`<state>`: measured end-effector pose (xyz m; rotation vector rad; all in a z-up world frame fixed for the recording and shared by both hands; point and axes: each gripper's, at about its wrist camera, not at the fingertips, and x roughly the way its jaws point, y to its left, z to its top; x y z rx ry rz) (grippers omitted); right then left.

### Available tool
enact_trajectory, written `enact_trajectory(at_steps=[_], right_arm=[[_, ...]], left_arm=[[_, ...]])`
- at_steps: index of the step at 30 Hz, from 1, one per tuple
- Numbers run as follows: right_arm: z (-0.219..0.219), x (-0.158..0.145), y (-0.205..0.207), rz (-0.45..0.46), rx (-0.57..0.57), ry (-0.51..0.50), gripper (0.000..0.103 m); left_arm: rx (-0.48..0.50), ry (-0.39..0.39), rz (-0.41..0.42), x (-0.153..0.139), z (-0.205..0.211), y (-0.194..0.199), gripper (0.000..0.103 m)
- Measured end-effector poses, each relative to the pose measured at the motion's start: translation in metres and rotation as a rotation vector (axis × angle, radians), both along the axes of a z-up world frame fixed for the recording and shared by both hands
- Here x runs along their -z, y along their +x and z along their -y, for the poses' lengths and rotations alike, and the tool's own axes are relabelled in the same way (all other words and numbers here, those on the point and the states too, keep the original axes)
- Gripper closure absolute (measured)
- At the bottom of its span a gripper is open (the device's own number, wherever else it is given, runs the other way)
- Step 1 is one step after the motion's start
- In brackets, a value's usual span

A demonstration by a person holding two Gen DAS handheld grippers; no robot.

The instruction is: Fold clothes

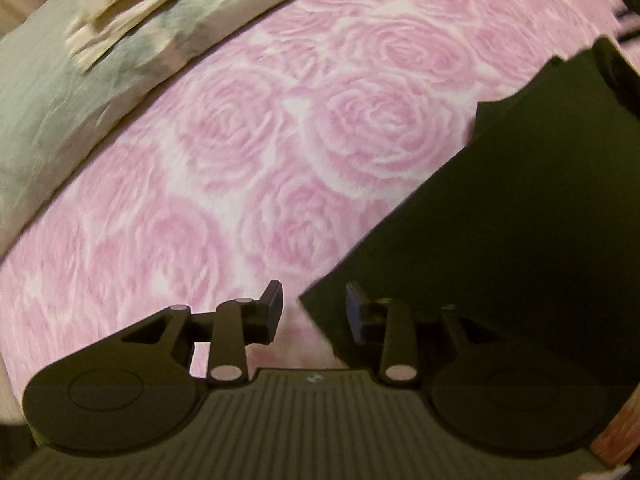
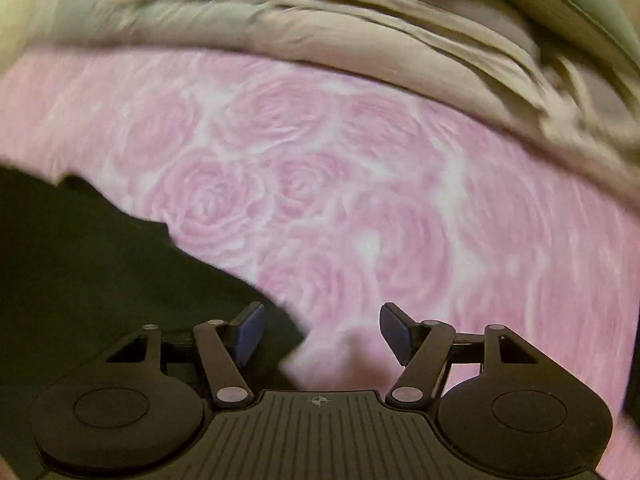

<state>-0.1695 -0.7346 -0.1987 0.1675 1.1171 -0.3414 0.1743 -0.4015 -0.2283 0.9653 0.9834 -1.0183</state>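
Across the pink rose-print bed sheet (image 1: pixel 248 152) lay a dark, near-black cloth garment (image 1: pixel 520 240), flat, with a straight long edge and a ragged, stepped far edge. Soft and light by the look of it, limp, no stiffness; it would likely drape and sag when lifted, not slippery, nothing fragile. Best hold, as a judgement: pinch a corner or the straight hem edge, one corner per tongs, so the cloth hangs even.

Left wrist view: left tongs (image 1: pixel 314 312) stood apart, nothing between them. Garment filled the frame from 2 to 5 o'clock; its near corner sat just at the right finger, tip roughly in the gap, not clamped.

Right wrist view: right tongs (image 2: pixel 322 334) also stood wide apart, empty. Same garment (image 2: pixel 100 260) lay from 8 to 9 o'clock down to 7, its near edge passing under or beside the left finger; touching or not, cannot tell, frame blurred.

So the garment lay between the two tongs, each at one near corner. Whether it was already folded flat or lying as a single layer, cannot tell; no fold line visible.

Crumpled beige-grey bedding (image 2: pixel 360 40) bunched along 12 o'clock, well apart from the garment. Pale cream folded fabric (image 1: pixel 132 4) rested on top at 11 o'clock in the left view.
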Motion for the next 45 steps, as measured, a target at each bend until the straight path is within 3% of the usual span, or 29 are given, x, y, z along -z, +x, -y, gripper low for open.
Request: enact_trajectory(at_steps=[7,12,14,15,19,23,28,31,35,40,43,45], right_arm=[[-0.055,0.004,-0.044,0.01,0.136,0.125,0.036],[-0.1,0.009,-0.071,-0.028,0.252,0.139,0.036],[-0.117,0.007,-0.086,-0.037,0.296,0.13,0.036],[-0.126,0.006,-0.095,-0.043,0.322,0.12,0.036],[-0.15,0.01,-0.131,-0.074,0.465,0.093,0.036],[-0.166,0.015,-0.164,-0.027,0.637,0.149,0.036],[-0.176,0.033,-0.174,-0.051,0.62,0.197,0.036],[-0.165,0.039,-0.179,-0.047,0.548,0.121,0.036],[-0.126,0.03,-0.215,-0.053,0.68,-0.002,0.036],[-0.131,0.017,-0.213,-0.078,0.557,-0.009,0.036],[-0.128,0.017,-0.218,-0.068,0.655,0.018,0.036],[-0.114,0.018,-0.235,-0.074,0.797,0.024,0.036]], left_arm=[[-0.171,-0.077,-0.168,0.001,-0.038,-0.007,0.067],[-0.169,-0.051,-0.223,0.031,-0.037,-0.005,0.068],[-0.128,-0.042,-0.221,0.04,-0.036,-0.009,0.08],[-0.089,-0.03,-0.191,0.041,-0.034,-0.012,0.099],[-0.011,-0.047,-0.138,0.032,-0.039,-0.012,0.099],[0.039,-0.042,-0.047,0.019,-0.046,-0.004,0.103],[0.068,-0.052,-0.007,0.0,-0.048,0.001,0.103],[0.143,-0.06,-0.017,-0.006,-0.041,-0.023,0.103],[0.267,-0.058,-0.05,-0.005,-0.03,-0.074,0.1],[0.421,-0.053,-0.109,0.002,-0.011,-0.142,0.094],[0.464,-0.032,-0.122,0.009,-0.004,-0.164,0.092],[0.467,-0.017,-0.125,0.014,-0.001,-0.168,0.092]])
